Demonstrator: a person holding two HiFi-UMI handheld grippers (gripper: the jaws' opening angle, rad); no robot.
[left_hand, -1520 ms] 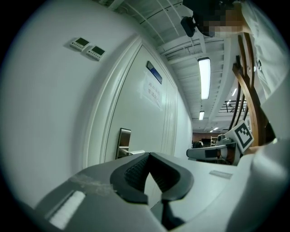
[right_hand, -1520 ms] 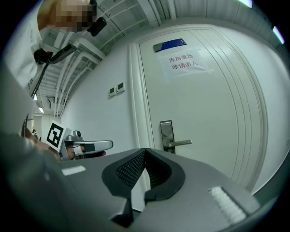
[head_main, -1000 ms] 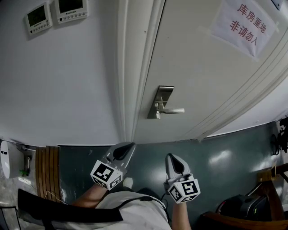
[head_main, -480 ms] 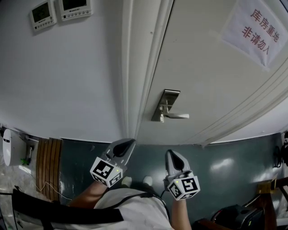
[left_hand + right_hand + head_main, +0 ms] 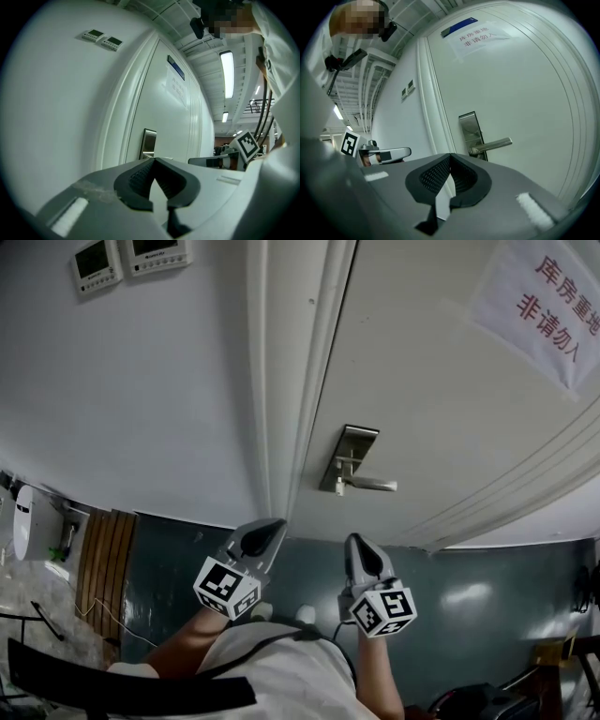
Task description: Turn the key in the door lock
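Note:
A steel lock plate (image 5: 353, 454) with a lever handle (image 5: 371, 485) sits on the pale door (image 5: 431, 399). A small pale stub (image 5: 339, 488) shows just under the lever; I cannot tell if it is the key. My left gripper (image 5: 268, 529) and right gripper (image 5: 358, 546) are held level, side by side below the lock and well short of the door. Both are shut with nothing between the jaws. In the left gripper view the shut tips (image 5: 153, 160) point at the lock plate (image 5: 149, 143). From the right gripper (image 5: 450, 154) the lever handle (image 5: 492, 145) lies just above the tips.
The door frame (image 5: 291, 381) runs left of the lock. Two wall control panels (image 5: 131, 257) hang at upper left. A paper sign (image 5: 553, 306) is stuck on the door. A slatted wooden piece (image 5: 103, 559) and a white device (image 5: 23, 521) stand at lower left on the dark floor.
The lock and door have drifted up and right in the head view as the person closed in. Both grippers moved a little toward the door and stayed shut.

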